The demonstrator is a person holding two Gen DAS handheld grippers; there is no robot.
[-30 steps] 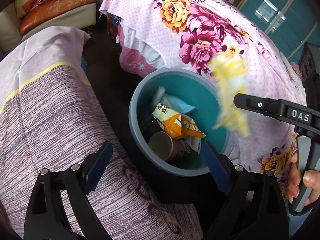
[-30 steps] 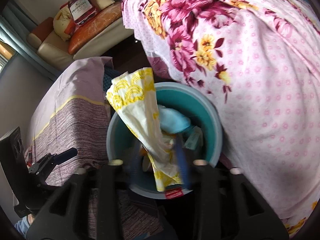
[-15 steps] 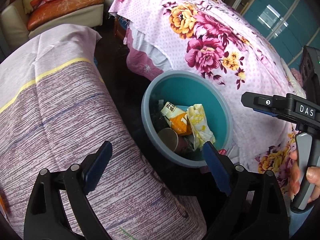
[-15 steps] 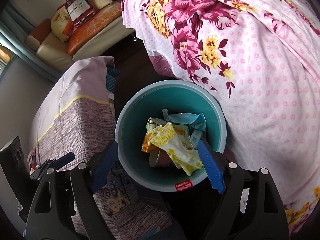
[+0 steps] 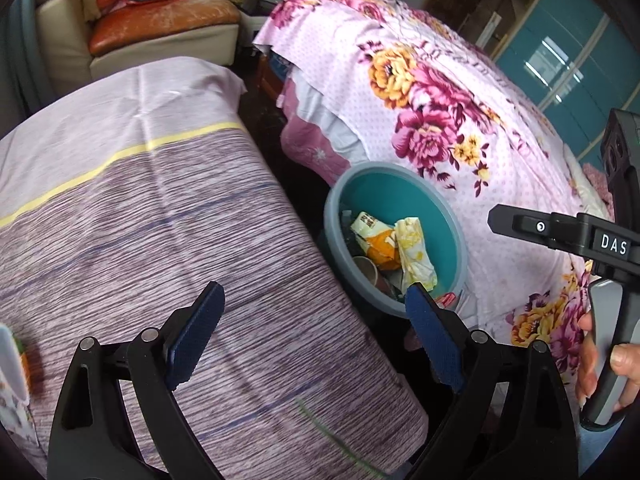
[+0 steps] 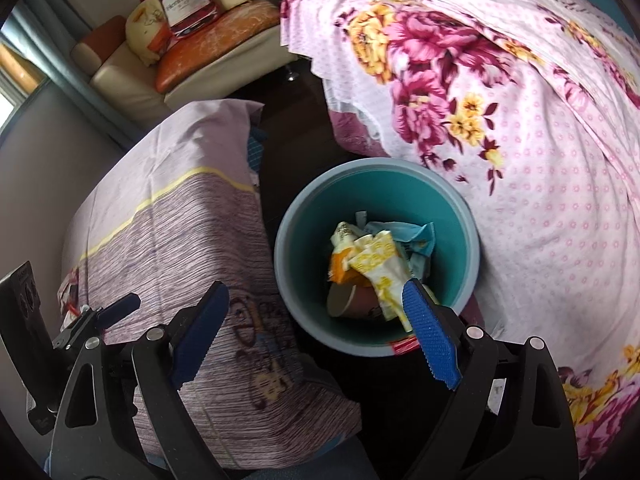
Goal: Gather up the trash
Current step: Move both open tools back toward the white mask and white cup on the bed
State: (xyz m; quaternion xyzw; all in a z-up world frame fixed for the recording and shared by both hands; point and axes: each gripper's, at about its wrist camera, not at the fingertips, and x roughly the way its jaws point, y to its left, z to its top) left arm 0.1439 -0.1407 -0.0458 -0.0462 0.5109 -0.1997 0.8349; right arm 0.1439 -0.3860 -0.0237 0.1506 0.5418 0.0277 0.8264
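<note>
Right wrist view: right claw (image 6: 316, 332) opening, empty, above bin (image 6: 288, 280); left claw (image 5: 312, 332) spread, empty, over striped cloth (image 5: 160, 220).

In the left wrist view, a white object with orange and green patches (image 5: 14, 364) is cut off by the left edge, too little showing to identify. The brown paper cup (image 6: 347, 299) in the round teal plastic bin (image 6: 304, 240) lies partly buried under the yellow-and-white crumpled wrapper (image 6: 380, 264). The bin's near rim is hidden behind the right gripper's blue pad (image 6: 430, 336).
</note>
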